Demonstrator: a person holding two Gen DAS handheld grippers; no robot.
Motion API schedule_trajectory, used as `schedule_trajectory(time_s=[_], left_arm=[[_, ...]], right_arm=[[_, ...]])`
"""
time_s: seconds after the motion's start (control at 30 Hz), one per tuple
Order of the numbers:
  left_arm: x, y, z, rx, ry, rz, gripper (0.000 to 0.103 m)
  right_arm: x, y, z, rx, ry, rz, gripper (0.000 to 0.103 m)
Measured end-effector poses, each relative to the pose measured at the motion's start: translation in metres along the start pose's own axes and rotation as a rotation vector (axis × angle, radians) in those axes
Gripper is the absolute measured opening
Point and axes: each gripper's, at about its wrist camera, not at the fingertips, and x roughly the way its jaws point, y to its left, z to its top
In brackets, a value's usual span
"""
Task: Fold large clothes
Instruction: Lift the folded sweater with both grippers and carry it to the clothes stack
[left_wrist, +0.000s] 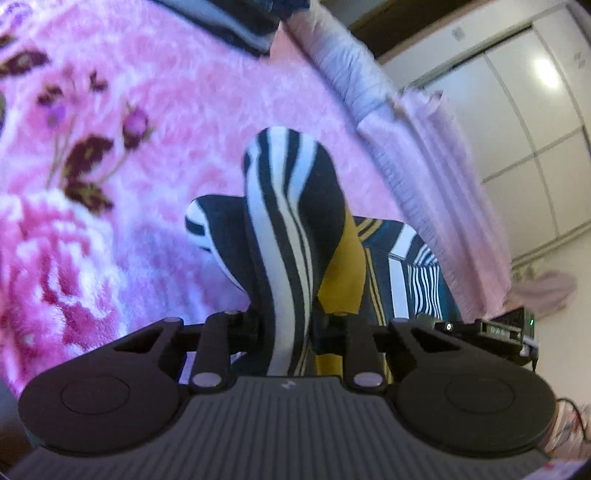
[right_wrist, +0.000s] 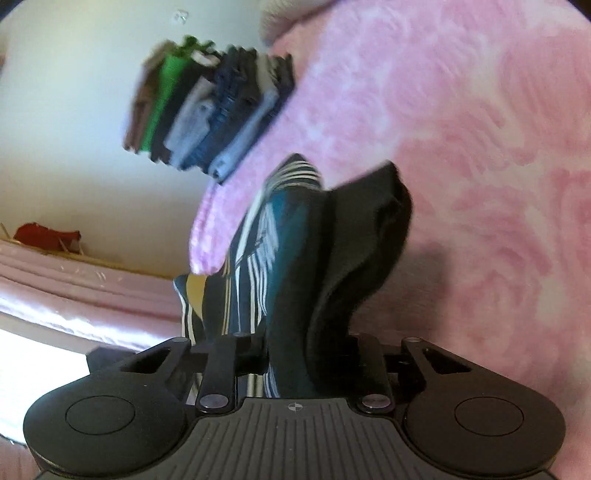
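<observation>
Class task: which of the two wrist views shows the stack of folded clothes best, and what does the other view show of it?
The right wrist view: the stack of folded clothes shows its layered edges, brown, green, grey and blue, on the pink blanket, though blurred. The left wrist view shows only a cropped dark and grey folded corner at the top edge, probably the same stack.

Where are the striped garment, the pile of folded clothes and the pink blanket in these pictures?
striped garment (left_wrist: 284, 236): left wrist view, on its raised striped fold.
pile of folded clothes (right_wrist: 210, 110): right wrist view, on the stack's side.
pink blanket (right_wrist: 480, 129): right wrist view, on bare pink fleece.
</observation>
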Motion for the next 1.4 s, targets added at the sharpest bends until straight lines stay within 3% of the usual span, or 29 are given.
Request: schedule_trajectory(time_s=[0.1, 0.2, 0.37, 0.5, 0.67, 0.73, 0.83, 0.93, 1.13, 1.2, 1.27, 1.33, 1.4], left_arm=[[-0.039, -0.021, 0.027, -0.021, -0.066, -0.029, 0.019], [-0.076, -0.046, 0.076, 0.006, -0.117, -0.041, 0.019], [-0.143, -0.085, 0.206, 0.142, -0.244, -0.061, 0.019], [-0.177, -0.102, 0.345, 0.217, -0.339, -0.082, 0.019], [-0.175, -0.107, 0.506, 0.245, -0.384, -0.060, 0.019], [-0.163, -0.102, 0.559, 0.229, -0.376, -0.041, 0.019], [-0.140, -0.089, 0.614, 0.201, -0.339, -0.027, 0.019], [-0.110, -0.064, 0.651, 0.155, -0.287, -0.024, 0.019], [-0.054, -0.016, 0.685, 0.109, -0.256, 0.005, 0.020], [-0.041, 0.003, 0.686, 0.078, -0.260, 0.007, 0.024], [-0.033, 0.023, 0.684, 0.027, -0.268, -0.020, 0.030], [-0.033, 0.033, 0.679, 0.000, -0.287, -0.044, 0.038], [-0.040, 0.035, 0.677, 0.015, -0.309, -0.030, 0.038]], right_arm=[[-0.011, 0.046, 0.015, -0.029, -0.021, 0.020, 0.022], [-0.009, 0.109, 0.050, -0.082, -0.023, 0.038, 0.022], [0.029, 0.230, 0.138, -0.169, -0.062, 0.122, 0.022], [0.077, 0.328, 0.233, -0.221, -0.123, 0.198, 0.022], [0.157, 0.415, 0.351, -0.210, -0.172, 0.193, 0.022], [0.184, 0.431, 0.385, -0.179, -0.169, 0.177, 0.022], [0.223, 0.442, 0.427, -0.143, -0.157, 0.134, 0.022], [0.252, 0.433, 0.451, -0.101, -0.136, 0.091, 0.022], [0.314, 0.392, 0.492, -0.088, -0.108, -0.008, 0.024], [0.329, 0.379, 0.496, -0.137, -0.101, -0.075, 0.031], [0.340, 0.372, 0.492, -0.175, -0.121, -0.164, 0.055], [0.342, 0.369, 0.486, -0.213, -0.172, -0.207, 0.064], [0.343, 0.377, 0.480, -0.264, -0.215, -0.252, 0.065]])
